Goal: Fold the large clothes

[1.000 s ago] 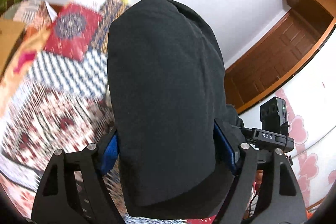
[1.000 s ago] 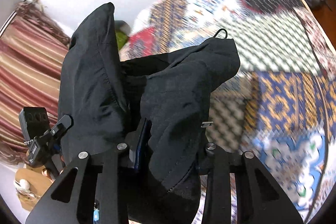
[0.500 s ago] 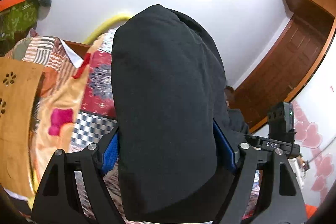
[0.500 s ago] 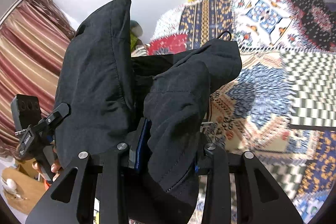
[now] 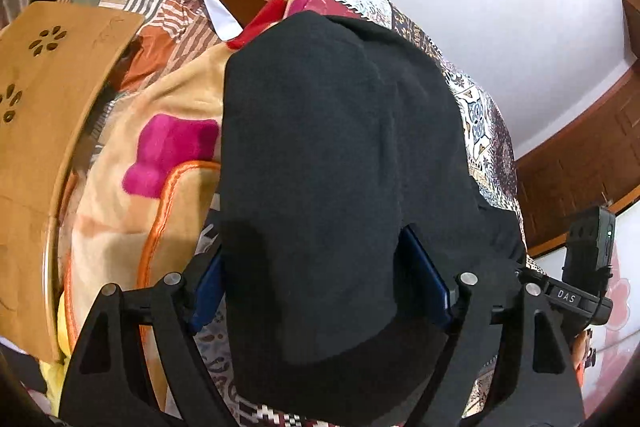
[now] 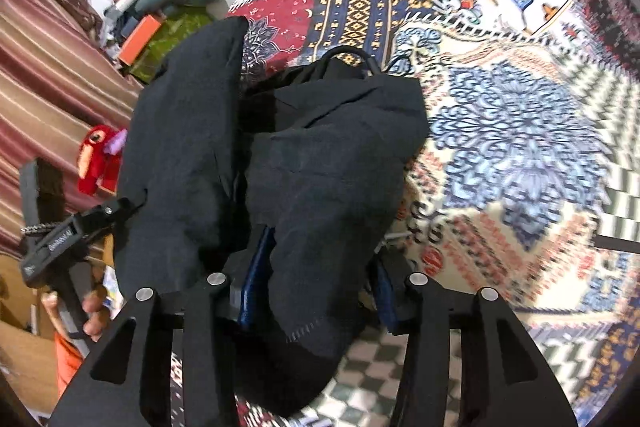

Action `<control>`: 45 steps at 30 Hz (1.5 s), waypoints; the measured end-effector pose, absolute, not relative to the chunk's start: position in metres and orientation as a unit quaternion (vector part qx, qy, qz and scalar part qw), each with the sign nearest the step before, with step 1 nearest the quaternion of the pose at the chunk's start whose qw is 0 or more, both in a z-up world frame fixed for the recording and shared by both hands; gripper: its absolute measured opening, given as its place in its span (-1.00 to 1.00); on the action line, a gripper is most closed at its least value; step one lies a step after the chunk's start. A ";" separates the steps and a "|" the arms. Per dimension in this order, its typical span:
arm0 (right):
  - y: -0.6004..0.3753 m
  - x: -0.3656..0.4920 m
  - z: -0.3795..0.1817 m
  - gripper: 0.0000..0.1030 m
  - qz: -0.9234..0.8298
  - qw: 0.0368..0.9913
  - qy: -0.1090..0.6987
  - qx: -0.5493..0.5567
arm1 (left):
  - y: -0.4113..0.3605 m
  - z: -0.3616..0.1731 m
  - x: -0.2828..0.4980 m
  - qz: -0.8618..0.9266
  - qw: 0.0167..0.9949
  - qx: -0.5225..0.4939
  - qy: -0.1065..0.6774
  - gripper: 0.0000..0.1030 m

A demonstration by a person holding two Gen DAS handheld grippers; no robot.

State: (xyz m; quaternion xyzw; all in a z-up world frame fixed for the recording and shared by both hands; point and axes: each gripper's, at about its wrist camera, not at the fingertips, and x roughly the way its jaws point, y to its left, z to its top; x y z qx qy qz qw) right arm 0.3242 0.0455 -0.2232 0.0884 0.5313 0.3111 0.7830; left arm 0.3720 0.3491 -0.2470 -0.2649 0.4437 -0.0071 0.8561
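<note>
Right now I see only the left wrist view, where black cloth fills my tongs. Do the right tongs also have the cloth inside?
Observer: Yes, the black garment lies between the right tongs, but their jaws are opening and a gap shows on one side of the cloth.
Operator: What is below the cloth on that side?
Observer: The patterned bedspread, with a large blue medallion showing just beside the garment.
Operator: Is there any loose part that may catch?
Observer: A thin black loop sticks up at the garment's far edge.
</note>
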 end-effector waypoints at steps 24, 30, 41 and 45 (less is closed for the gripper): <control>-0.019 0.123 0.013 -0.14 0.376 0.891 0.252 0.045 | 0.203 0.009 0.149 0.029 0.974 -0.050 0.219 0.56; -0.040 0.053 0.037 -0.13 0.388 0.904 0.171 0.047 | 0.168 0.038 0.067 0.038 0.989 -0.034 0.141 0.56; -0.046 -0.024 0.040 0.55 0.332 0.941 0.066 0.020 | 0.120 0.039 -0.036 0.085 0.996 -0.017 0.038 0.61; -0.045 -0.034 0.039 0.92 0.296 0.954 0.047 0.017 | 0.109 0.034 -0.053 0.117 0.993 -0.009 0.024 0.86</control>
